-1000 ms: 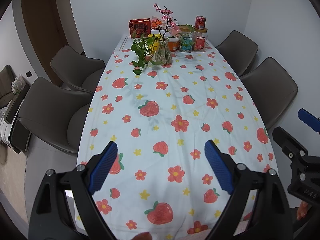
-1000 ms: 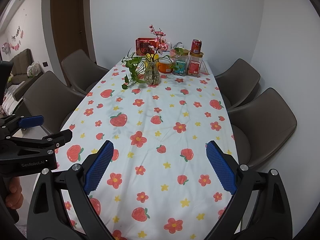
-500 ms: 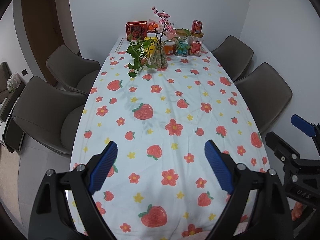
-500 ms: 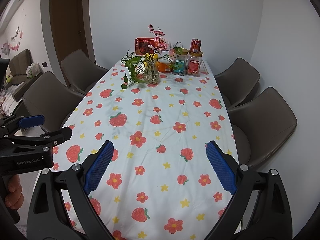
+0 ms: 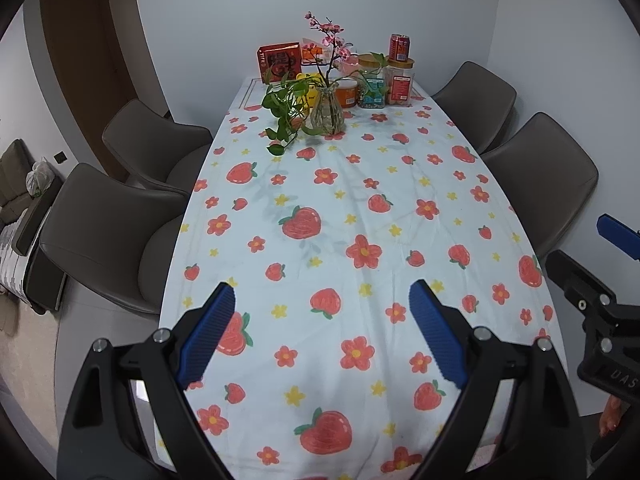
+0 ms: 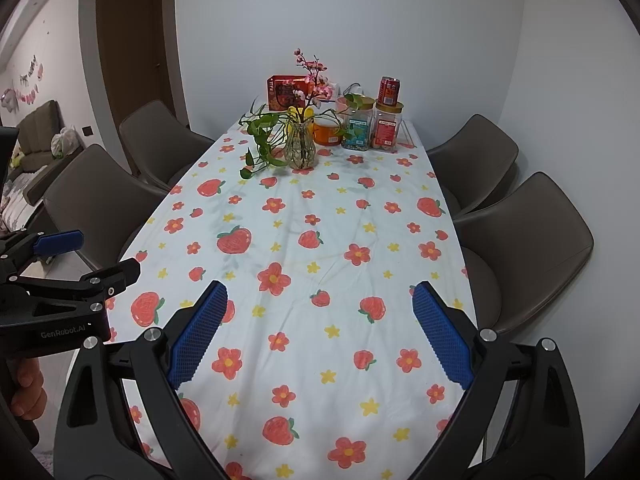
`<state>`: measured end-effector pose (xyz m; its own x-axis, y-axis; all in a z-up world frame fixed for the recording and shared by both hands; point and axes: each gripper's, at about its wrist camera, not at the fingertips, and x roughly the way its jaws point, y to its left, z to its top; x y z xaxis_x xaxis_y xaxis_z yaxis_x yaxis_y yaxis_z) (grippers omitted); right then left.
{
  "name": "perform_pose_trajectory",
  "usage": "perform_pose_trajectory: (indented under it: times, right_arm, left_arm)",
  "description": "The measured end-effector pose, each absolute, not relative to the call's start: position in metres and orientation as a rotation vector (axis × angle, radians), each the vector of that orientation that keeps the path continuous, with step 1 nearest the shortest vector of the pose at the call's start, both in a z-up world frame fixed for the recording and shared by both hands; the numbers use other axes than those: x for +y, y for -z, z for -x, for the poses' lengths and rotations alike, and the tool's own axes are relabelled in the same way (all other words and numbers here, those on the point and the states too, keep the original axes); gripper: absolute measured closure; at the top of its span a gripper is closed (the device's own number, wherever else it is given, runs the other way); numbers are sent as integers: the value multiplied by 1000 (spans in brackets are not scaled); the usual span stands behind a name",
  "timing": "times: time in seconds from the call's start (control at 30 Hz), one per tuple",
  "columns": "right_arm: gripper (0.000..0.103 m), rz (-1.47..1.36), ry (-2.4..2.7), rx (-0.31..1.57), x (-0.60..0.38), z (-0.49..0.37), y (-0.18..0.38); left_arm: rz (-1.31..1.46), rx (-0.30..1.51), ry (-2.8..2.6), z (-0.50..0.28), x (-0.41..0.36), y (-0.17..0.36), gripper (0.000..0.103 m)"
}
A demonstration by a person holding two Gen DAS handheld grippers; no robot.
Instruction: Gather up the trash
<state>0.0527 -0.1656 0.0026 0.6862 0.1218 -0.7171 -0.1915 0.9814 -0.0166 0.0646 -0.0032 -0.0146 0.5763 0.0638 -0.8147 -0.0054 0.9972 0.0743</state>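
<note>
A long table with a strawberry-and-flower cloth (image 5: 340, 216) (image 6: 320, 248) fills both views. I see no loose trash on it. My left gripper (image 5: 322, 336) is open and empty above the near end of the table. My right gripper (image 6: 320, 332) is open and empty beside it, to the right. The right gripper also shows at the right edge of the left wrist view (image 5: 600, 280). The left gripper shows at the left edge of the right wrist view (image 6: 72, 264).
At the far end stand a glass vase with plants (image 5: 327, 112) (image 6: 301, 146), a red box (image 5: 280, 62), an orange tub (image 5: 346, 94), two clear jars (image 5: 398, 84) and a red can (image 5: 399, 48). Grey chairs (image 5: 108, 224) (image 6: 532, 248) line both sides.
Both grippers have pulled back and risen slightly, so the table looks farther away in the left wrist view. Both stay open.
</note>
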Motion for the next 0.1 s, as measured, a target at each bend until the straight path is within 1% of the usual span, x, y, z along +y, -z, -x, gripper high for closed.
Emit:
perform_pose_trajectory:
  times: [0.1]
  right_arm:
    - [12,94,-174,801,-166,-50,0]
  left_arm:
    - [-63,960,-35,-59,-5,18,14]
